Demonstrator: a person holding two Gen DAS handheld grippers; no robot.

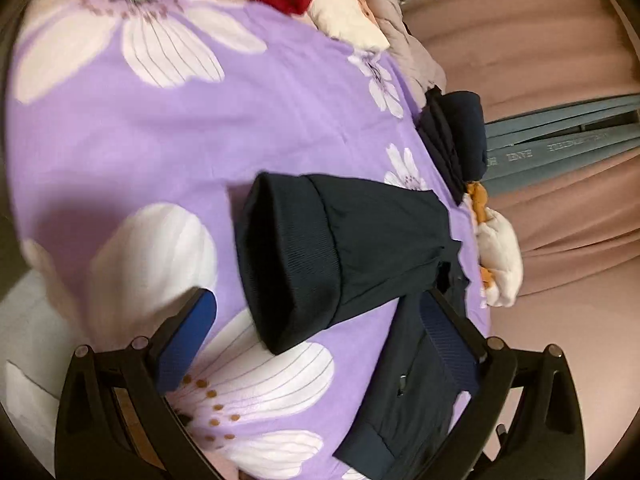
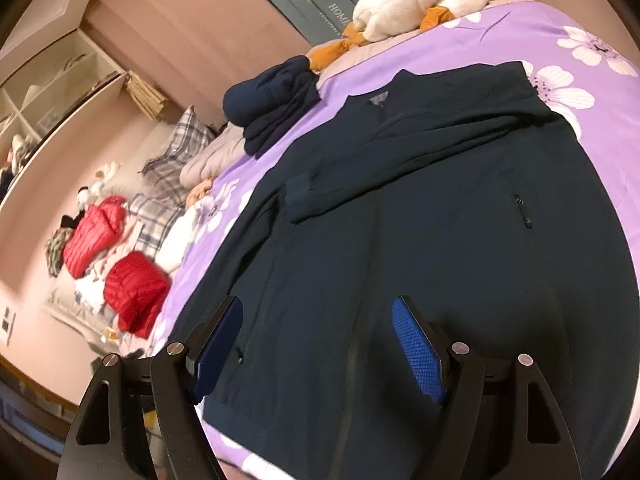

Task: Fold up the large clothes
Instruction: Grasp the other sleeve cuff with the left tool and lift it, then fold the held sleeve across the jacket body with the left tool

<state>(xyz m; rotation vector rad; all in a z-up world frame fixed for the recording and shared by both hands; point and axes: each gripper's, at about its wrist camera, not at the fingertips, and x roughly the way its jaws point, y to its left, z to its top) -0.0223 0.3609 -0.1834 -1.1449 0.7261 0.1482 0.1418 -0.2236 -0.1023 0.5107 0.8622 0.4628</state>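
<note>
Folding navy jacket (image 2: 420,208) spread flat on purple floral bed sheet (image 1: 200,128), one sleeve (image 2: 400,172) across chest. Left gripper (image 1: 320,344), right gripper (image 2: 318,344): jaws open, empty. Fabric soft, light, limp; best pinched at ribbed cuff (image 1: 280,264) or hem.

Dim, warm indoor light with heavy fisheye bending in both views.

We see soft, even light and no glare; the dark jacket (image 2: 440,220) loses almost all fold detail. In the left wrist view a broad soft shadow lies on the purple bedspread (image 1: 160,128) toward 9 o'clock, and motion blur smears its flower print at 11 o'clock. Black vignette rings both frames, and straight lines bow near the rims. Distant red garments (image 2: 132,288) look soft.
</note>
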